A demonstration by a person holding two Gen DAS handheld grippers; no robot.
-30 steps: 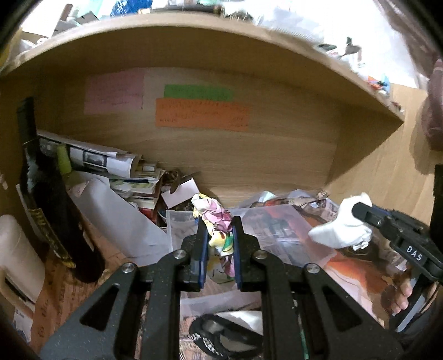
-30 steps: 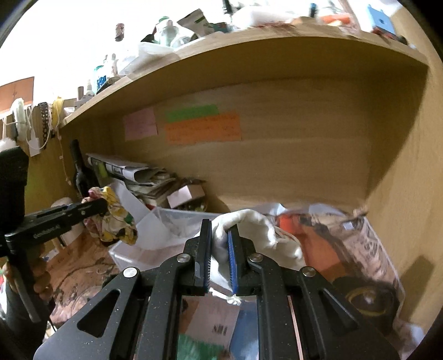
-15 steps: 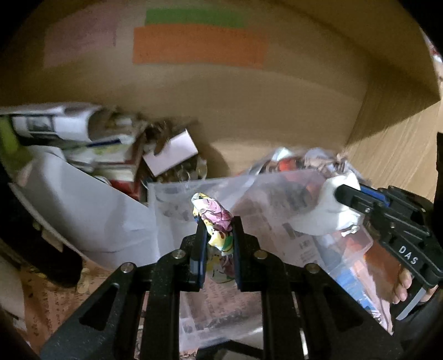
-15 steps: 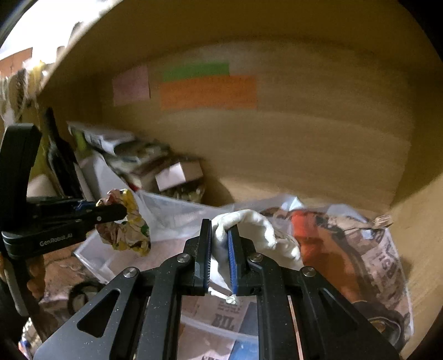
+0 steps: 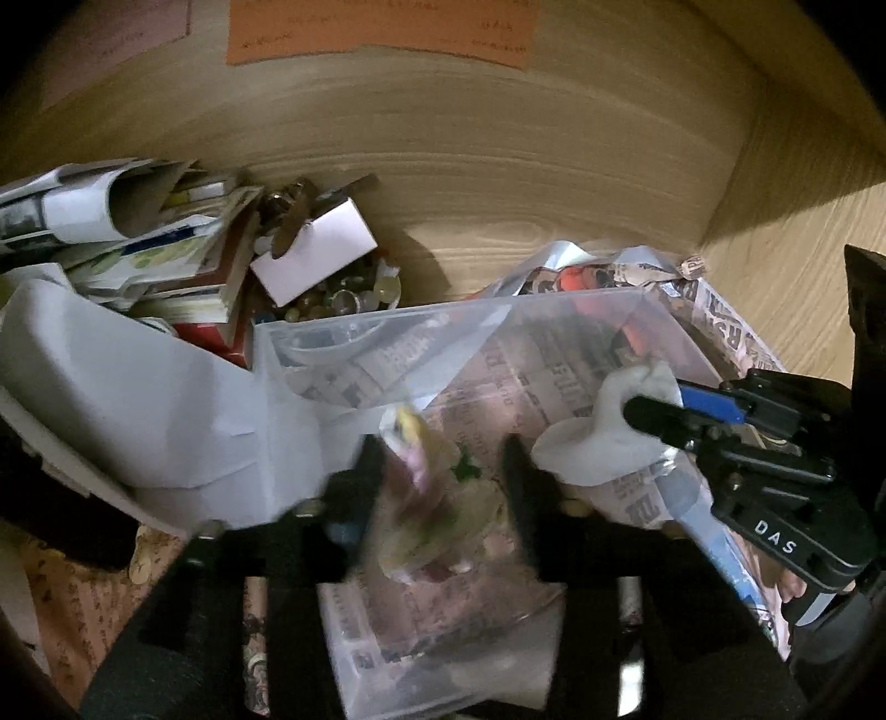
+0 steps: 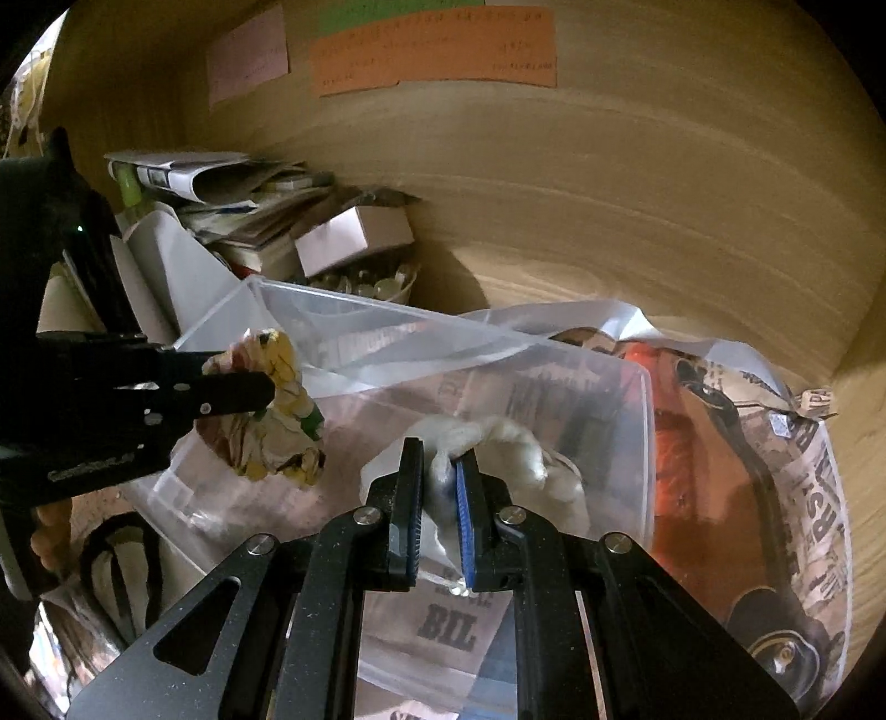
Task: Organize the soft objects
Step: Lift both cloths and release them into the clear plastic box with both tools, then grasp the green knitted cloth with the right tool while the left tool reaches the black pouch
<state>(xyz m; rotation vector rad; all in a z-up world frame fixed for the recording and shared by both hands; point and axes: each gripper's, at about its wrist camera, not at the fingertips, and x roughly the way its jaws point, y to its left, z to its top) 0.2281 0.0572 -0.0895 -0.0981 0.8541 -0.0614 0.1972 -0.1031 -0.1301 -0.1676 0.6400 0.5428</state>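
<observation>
A clear plastic bin [image 5: 387, 327] [image 6: 642, 399] stands on newspaper inside a wooden shelf. My left gripper [image 5: 443, 465] is blurred, its jaws spread wide around a floral yellow-pink cloth [image 5: 437, 498] over the bin. In the right wrist view that cloth [image 6: 271, 426] hangs by the left gripper [image 6: 243, 387] at the bin's left rim. My right gripper [image 6: 440, 471] is shut on a white soft cloth [image 6: 498, 443] and holds it over the bin; it also shows in the left wrist view [image 5: 598, 437].
A pile of papers and books [image 5: 138, 249] and a small white box [image 5: 315, 260] crowd the back left. Newspaper [image 6: 775, 471] covers the shelf floor on the right. The wooden back wall [image 6: 609, 194] carries an orange note [image 6: 432, 50].
Both grippers have moved forward and down over the bin. The left jaws have spread apart from the floral cloth. The right gripper still holds the white cloth.
</observation>
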